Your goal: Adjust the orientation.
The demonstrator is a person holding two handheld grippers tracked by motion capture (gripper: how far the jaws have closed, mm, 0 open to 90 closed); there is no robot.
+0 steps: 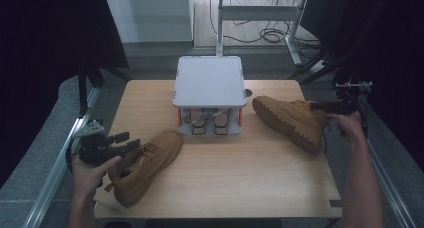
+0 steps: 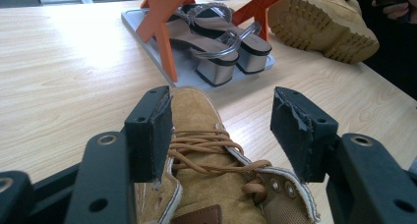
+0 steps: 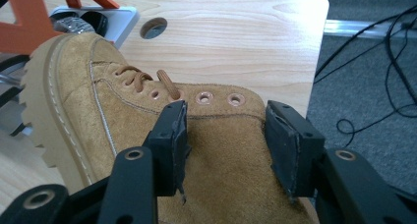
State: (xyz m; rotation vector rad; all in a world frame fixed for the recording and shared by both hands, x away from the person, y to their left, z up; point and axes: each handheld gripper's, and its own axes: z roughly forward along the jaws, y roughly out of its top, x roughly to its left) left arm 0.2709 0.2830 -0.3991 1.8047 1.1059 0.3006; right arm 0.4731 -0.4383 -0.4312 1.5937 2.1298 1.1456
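Both boots sit on the bench, none racked yet: left gripper gapes over the near boot, right gripper released around the far boot.

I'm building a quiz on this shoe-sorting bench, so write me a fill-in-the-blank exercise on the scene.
1. Both tan suede lace-up boots rest on the pale wooden ____.
2. The boot at the left claw stands upright; the boot at the right claw is tipped on its ____.
3. On the lower shelf of the grey rack with orange legs sit silver block-heeled ____.
4. The left claw's jaws stand ____ around the boot's laces.

Missing words: table; side; sandals; open
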